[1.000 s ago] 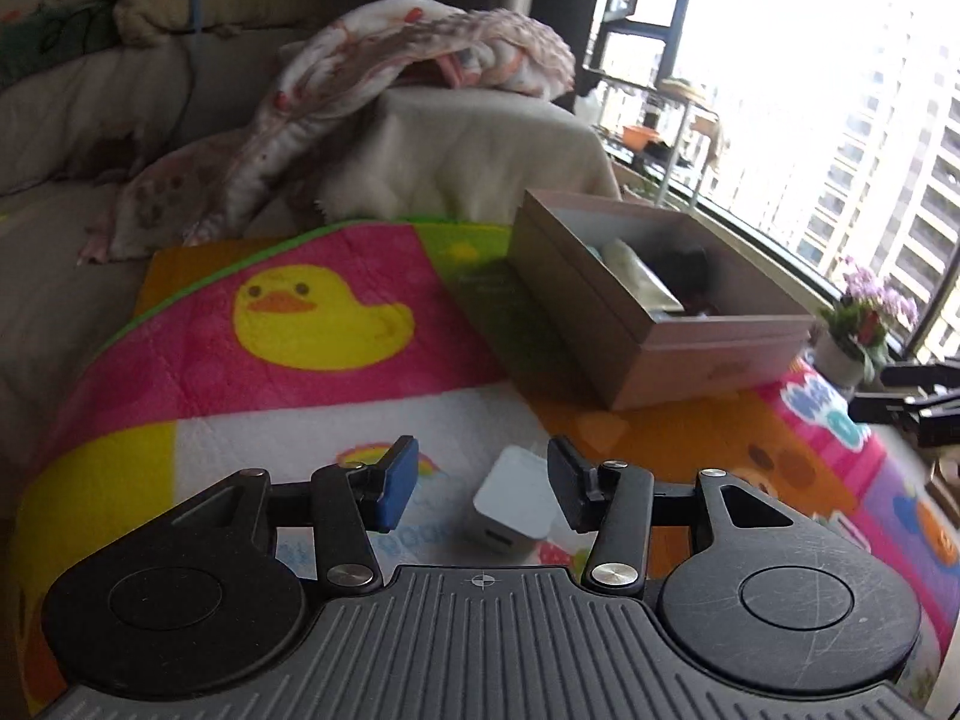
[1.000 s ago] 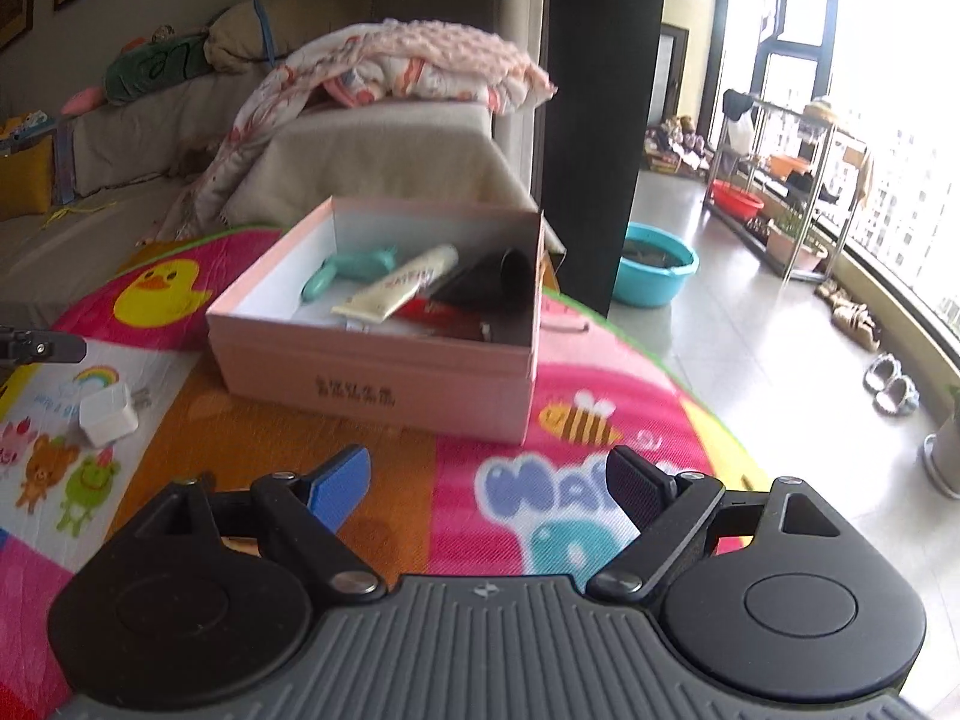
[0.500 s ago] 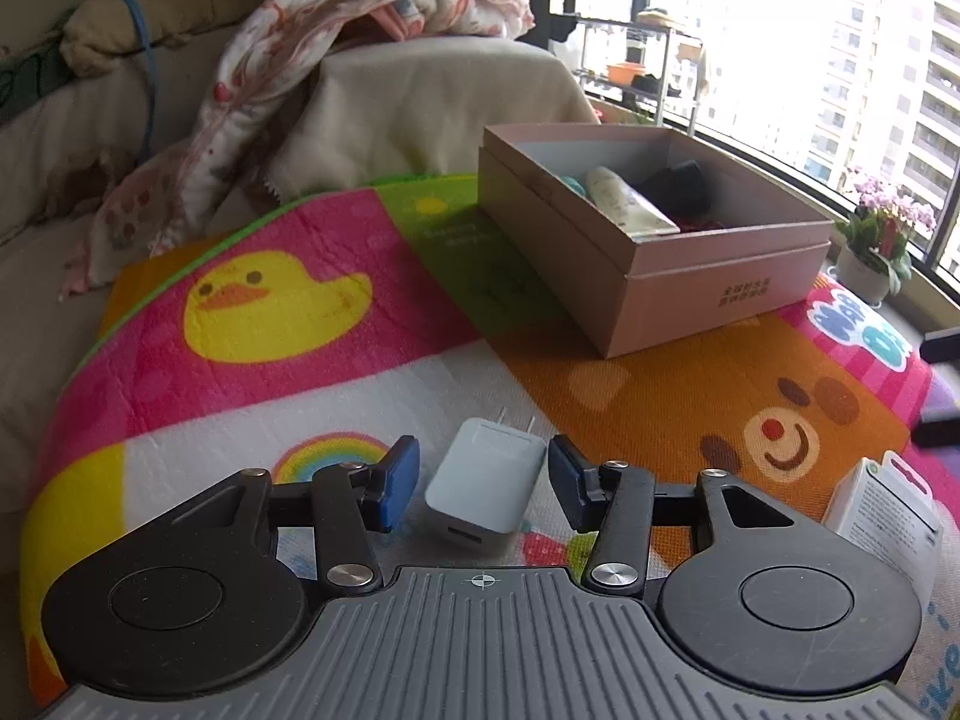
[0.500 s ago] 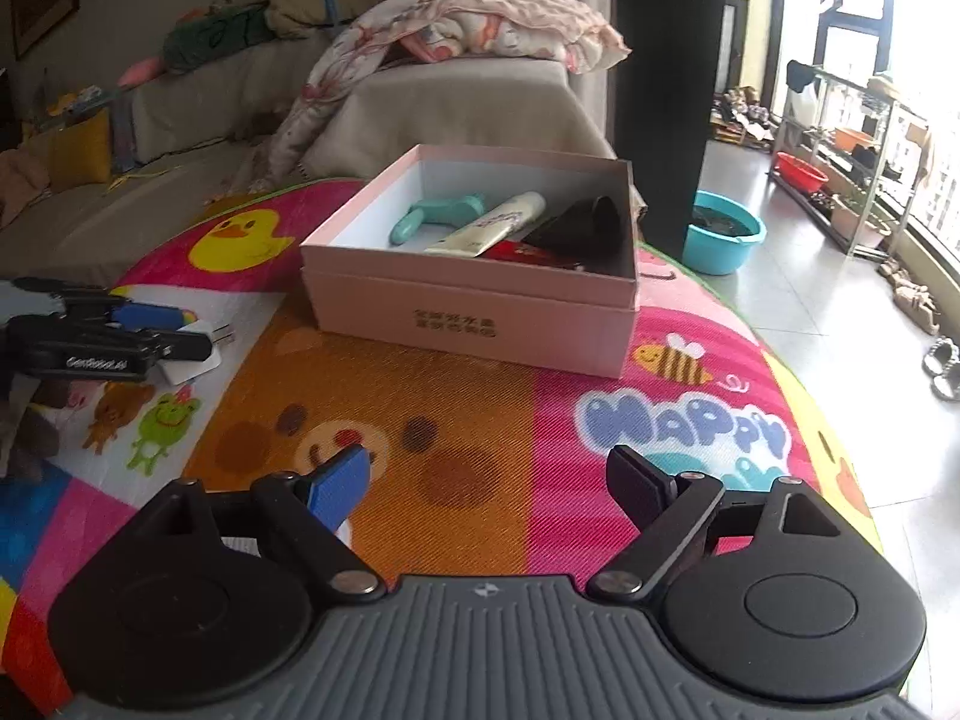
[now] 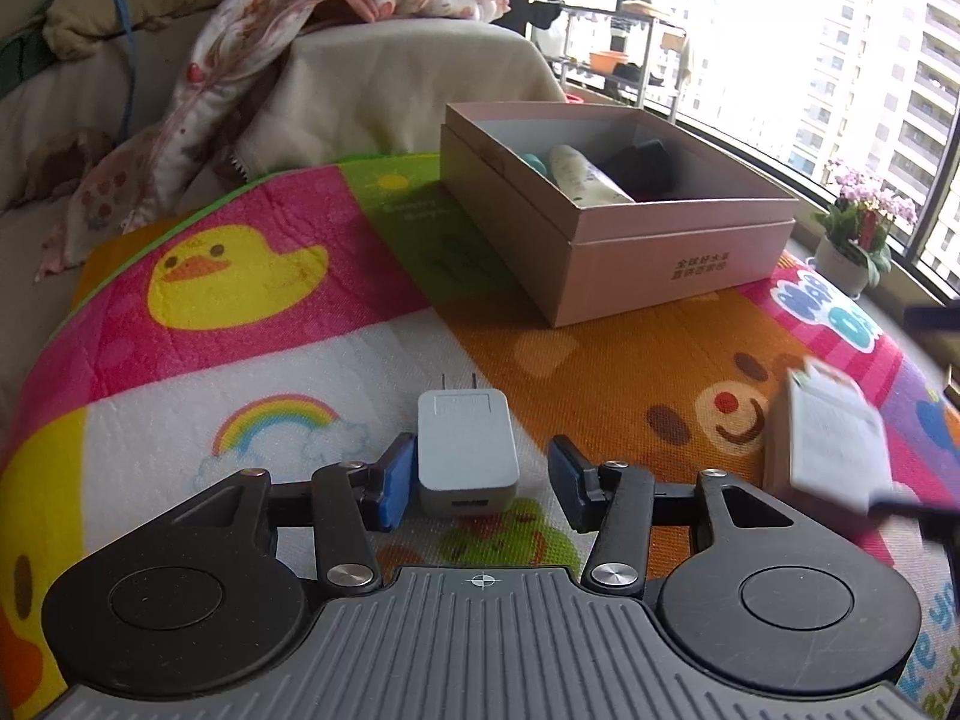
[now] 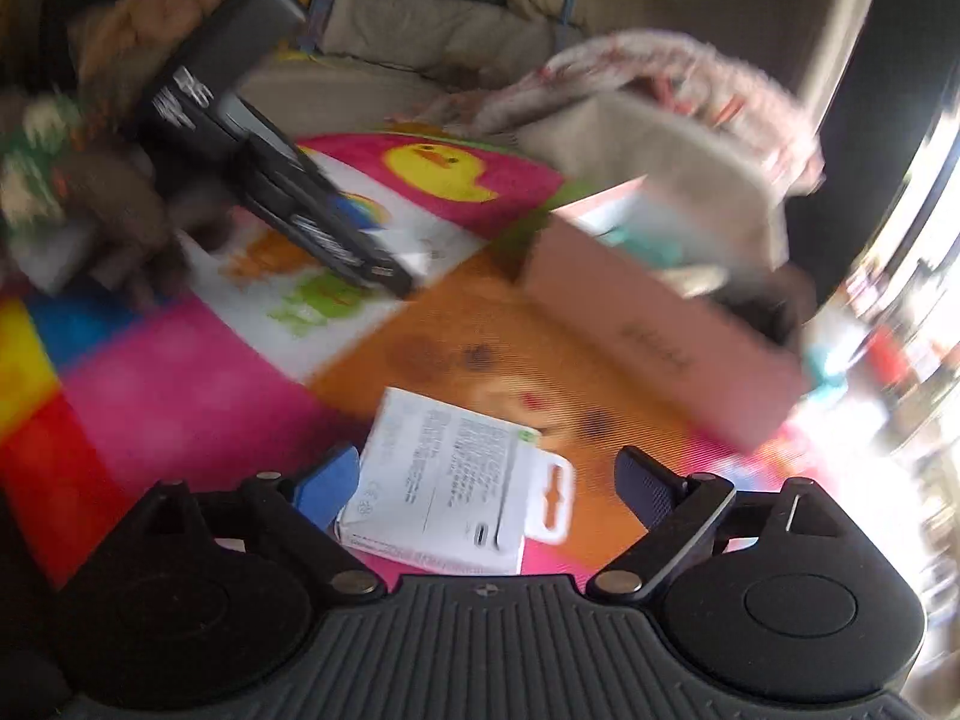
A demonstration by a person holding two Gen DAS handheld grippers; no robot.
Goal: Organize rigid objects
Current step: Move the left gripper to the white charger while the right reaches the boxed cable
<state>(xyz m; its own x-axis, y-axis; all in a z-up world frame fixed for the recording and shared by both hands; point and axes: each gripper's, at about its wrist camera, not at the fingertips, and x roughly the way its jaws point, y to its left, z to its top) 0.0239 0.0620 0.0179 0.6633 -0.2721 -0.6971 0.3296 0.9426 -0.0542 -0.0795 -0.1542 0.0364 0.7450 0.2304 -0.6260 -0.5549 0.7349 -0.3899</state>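
A white plug charger (image 5: 467,450) lies on the colourful play mat (image 5: 240,324), prongs pointing away. My left gripper (image 5: 480,483) is open around it; the left pad touches its side, the right pad stands apart. A white printed retail box (image 6: 444,480) lies on the mat between the open jaws of my right gripper (image 6: 486,483); it also shows in the left wrist view (image 5: 831,438). The pink open box (image 5: 612,210) stands beyond, holding a cream tube (image 5: 585,174), a teal item and a black item. The right wrist view is blurred.
A sofa with a floral blanket (image 5: 312,42) lies behind the mat. A flower pot (image 5: 858,228) and a window are to the right. In the right wrist view the left gripper tool (image 6: 288,180) crosses the upper left.
My left gripper has moved forward so the charger now sits between its fingers. My right gripper has swung down and left over the white retail box, with motion blur.
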